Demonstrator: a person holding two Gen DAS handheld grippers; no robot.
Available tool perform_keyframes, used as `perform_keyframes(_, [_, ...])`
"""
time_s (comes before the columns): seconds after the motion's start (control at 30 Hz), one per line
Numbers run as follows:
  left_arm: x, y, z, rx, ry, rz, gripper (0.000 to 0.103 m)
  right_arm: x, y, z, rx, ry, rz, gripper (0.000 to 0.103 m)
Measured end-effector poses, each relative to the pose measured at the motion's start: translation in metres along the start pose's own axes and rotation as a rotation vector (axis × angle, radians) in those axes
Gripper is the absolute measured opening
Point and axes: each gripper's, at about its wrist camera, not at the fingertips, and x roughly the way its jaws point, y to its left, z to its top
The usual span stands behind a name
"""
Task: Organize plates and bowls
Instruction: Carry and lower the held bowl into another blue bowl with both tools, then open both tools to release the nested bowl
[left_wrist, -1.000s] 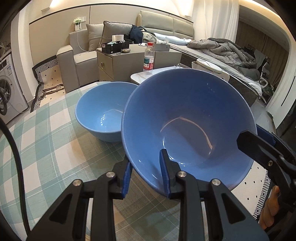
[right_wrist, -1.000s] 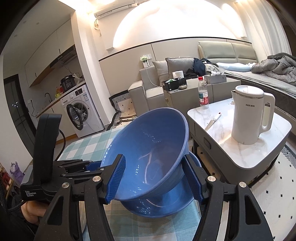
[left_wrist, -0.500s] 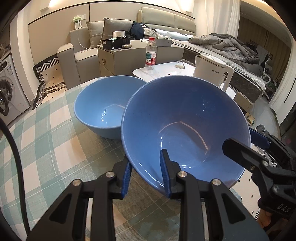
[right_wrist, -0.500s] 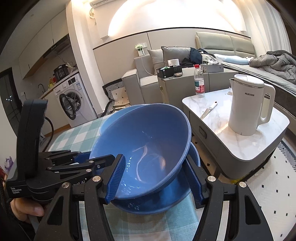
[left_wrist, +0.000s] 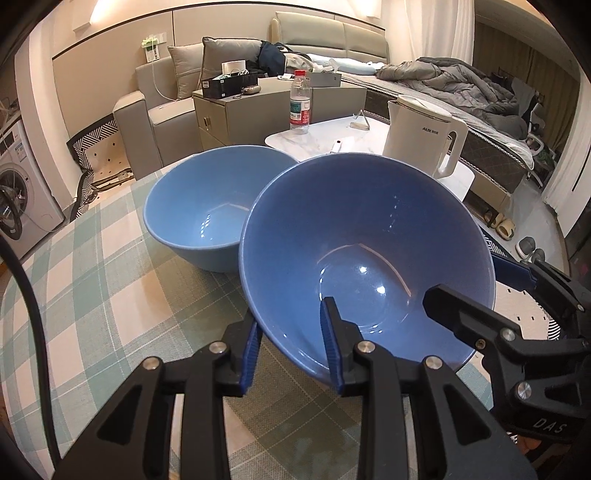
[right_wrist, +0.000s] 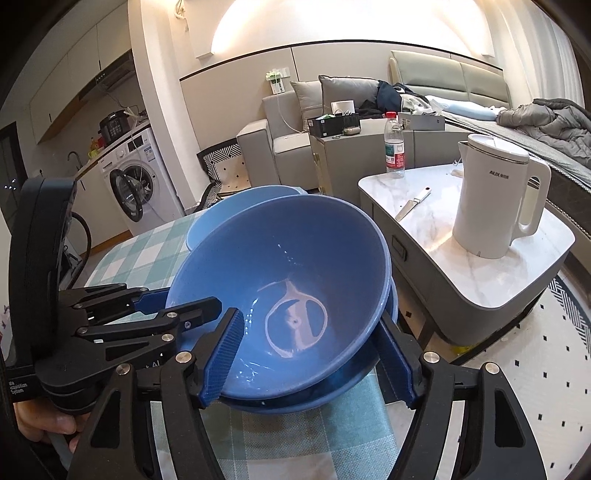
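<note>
Left gripper (left_wrist: 291, 347) jaws pinch near bowl (left_wrist: 369, 258) rim; right gripper (right_wrist: 310, 354) jaws spread, straddling its opposite rim. Tilted over another bowl (right_wrist: 314, 400).

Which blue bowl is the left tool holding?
The darker, tilted bowl, its near rim pinched by the left tool; the paler bowl sits flat on the tablecloth behind it, untouched.

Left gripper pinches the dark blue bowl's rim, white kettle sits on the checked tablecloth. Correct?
Not quite. The white kettle stands on the marble-topped side table, not on the checked tablecloth; the right wrist view shows this plainly. The rest holds: the left gripper pinches the rim of the dark blue bowl.
</note>
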Motion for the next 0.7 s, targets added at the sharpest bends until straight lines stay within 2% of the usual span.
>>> perform_keyframes(0.27, [0.0,-0.005,-0.002,0.022,0.002,0.008,0.032,0.003,-0.004,-0.002,0.007,0.007,0.004,0.074])
perform_keyframes(0.63, [0.009,-0.009,-0.008,0.021,0.043,-0.013,0.037,0.006,-0.012,-0.001,0.022,0.011,0.015,0.078])
perform_keyframes(0.7, [0.01,-0.009,-0.008,0.016,0.048,-0.011,0.041,0.006,-0.014,-0.001,0.025,0.008,0.022,0.078])
